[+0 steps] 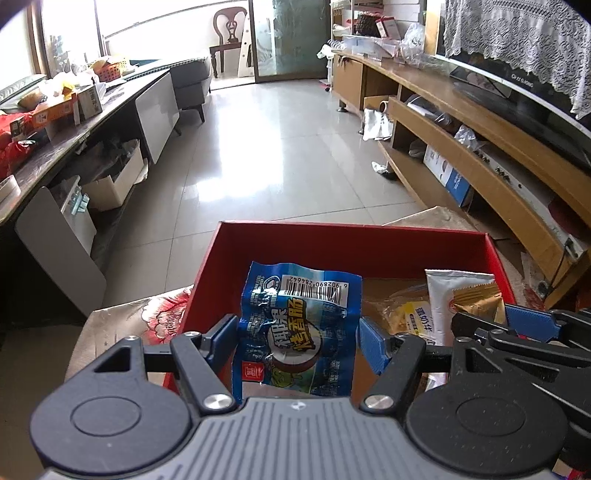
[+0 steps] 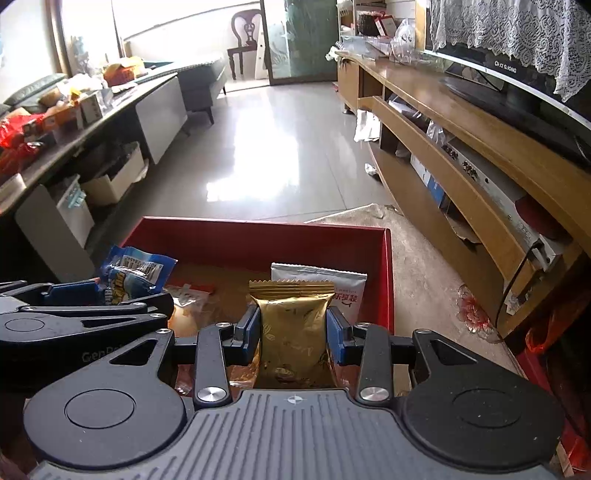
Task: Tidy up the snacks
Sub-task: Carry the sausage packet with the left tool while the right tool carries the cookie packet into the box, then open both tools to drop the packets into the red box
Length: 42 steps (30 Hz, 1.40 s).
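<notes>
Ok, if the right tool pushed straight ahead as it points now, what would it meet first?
Probably the white packet just beyond the gold snack that the right tool holds, then the red box's far wall. Depth is uncertain.

Daylight, strong, entering from window (image 1: 70, 33) at far left; panes overexposed. White glare patch on tiled floor (image 1: 236, 184) (repeated in right wrist view). Foreground evenly lit, shadows soft. Focus sharp mid-frame; fisheye bending at edges, TV cabinet (image 2: 461, 122) curved, corners vignetted black.
</notes>
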Available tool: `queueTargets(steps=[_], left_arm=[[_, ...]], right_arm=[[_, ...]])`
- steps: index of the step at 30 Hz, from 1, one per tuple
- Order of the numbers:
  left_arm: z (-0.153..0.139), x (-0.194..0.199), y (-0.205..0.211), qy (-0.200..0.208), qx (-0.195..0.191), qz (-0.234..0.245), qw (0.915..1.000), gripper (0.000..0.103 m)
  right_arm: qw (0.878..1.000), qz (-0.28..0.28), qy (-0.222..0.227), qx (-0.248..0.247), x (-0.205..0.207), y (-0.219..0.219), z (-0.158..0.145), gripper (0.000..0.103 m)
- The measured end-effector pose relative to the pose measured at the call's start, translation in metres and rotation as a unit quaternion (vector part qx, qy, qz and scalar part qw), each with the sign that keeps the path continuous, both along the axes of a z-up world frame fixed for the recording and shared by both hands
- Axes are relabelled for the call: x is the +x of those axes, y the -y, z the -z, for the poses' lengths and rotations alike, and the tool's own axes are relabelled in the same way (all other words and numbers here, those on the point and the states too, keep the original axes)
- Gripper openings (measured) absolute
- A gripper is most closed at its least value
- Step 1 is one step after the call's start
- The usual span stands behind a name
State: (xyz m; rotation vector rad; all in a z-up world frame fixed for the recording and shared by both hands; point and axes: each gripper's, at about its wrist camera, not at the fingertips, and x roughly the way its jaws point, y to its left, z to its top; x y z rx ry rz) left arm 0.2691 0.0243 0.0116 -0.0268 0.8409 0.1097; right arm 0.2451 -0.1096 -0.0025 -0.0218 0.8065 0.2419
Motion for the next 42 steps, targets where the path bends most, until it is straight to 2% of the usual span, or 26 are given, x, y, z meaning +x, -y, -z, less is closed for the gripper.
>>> queueTargets(steps=[19,27,32,42], left_arm=[[0.025,0.024,-0.007,-0.029,-0.006,-0.021,0.9993,0.068],[0.024,0.025,-0.009,-0.034,-0.011,-0.022,0.9991,0.069],[0.015,0.024,-0.014,-0.020,-0.016,-0.025,0.9994,0.073],[0.001,0.010,-0.016,-0.006,-0.032,-0.023,0.9992,0.075]], right_arm=[[1.000,-0.009,-0.007,-0.024,0.021,-0.014,0.020,0.048],[1.000,-0.008,-0.003,-0.028,0.020,-0.014,0.020,0.050],[1.000,0.000,0.005,-0.026,0.021,-0.011,0.016,0.059],[1.000,0.002,0.016,-0.025,0.014,-0.005,0.006,0.061]])
